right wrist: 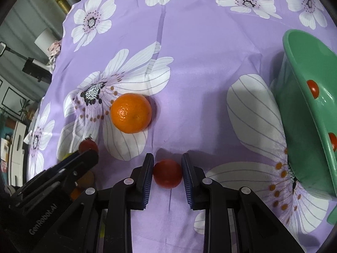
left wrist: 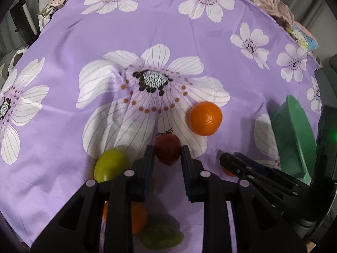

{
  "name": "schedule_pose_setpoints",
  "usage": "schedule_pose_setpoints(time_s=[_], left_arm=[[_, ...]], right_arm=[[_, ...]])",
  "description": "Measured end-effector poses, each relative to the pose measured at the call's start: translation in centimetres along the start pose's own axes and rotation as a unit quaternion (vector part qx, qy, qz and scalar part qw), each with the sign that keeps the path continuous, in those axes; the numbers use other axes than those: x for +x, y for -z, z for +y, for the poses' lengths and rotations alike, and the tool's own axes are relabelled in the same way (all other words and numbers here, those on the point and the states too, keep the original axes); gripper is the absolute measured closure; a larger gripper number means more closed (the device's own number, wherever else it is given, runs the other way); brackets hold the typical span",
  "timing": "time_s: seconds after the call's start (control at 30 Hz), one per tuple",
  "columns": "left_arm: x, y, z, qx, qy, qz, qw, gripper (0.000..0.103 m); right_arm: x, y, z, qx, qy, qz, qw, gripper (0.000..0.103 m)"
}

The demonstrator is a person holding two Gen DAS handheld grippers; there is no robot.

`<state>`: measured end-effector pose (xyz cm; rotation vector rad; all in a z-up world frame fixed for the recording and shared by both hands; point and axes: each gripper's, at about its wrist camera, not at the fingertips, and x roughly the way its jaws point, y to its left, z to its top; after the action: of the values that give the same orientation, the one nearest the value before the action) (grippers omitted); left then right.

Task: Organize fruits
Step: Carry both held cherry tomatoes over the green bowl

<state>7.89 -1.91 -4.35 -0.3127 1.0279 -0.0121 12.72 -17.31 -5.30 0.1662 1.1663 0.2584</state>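
My left gripper (left wrist: 167, 150) is shut on a dark red tomato (left wrist: 167, 155) with a small stalk, just above the purple flowered cloth (left wrist: 189, 48). My right gripper (right wrist: 167, 158) is shut on a round red tomato (right wrist: 167, 173) low over the same cloth. An orange (left wrist: 205, 118) (right wrist: 131, 113) lies beyond both grippers. A green bowl (right wrist: 299, 67) stands to the right, tilted, with two red tomatoes (right wrist: 313, 88) inside. In the left wrist view the right gripper's fingers (left wrist: 229, 161) show at the right.
A yellow-green fruit (left wrist: 111, 164) lies left of my left gripper. Under that gripper sit another orange (left wrist: 138, 217) and a green fruit (left wrist: 161, 236). Crumpled fabric (left wrist: 273, 6) lies at the cloth's far right edge. Dark stands and furniture (right wrist: 33, 67) rise past the left edge.
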Motion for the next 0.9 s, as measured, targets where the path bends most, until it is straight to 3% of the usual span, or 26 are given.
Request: schedule_pose_setpoints(time_s=[0.23, 0.9], left_arm=[[-2.0, -0.2, -0.4, 0.000, 0.002, -0.042, 0.9991, 0.078], [-8.1, 0.5, -5.0, 0.053, 0.013, -0.149, 0.9873, 0.078]], right_arm=[[-1.8, -0.2, -0.4, 0.012, -0.018, -0.023, 1.000, 0.075], [-10.0, -0.3, -2.2, 0.030, -0.046, -0.144, 0.988, 0.075]])
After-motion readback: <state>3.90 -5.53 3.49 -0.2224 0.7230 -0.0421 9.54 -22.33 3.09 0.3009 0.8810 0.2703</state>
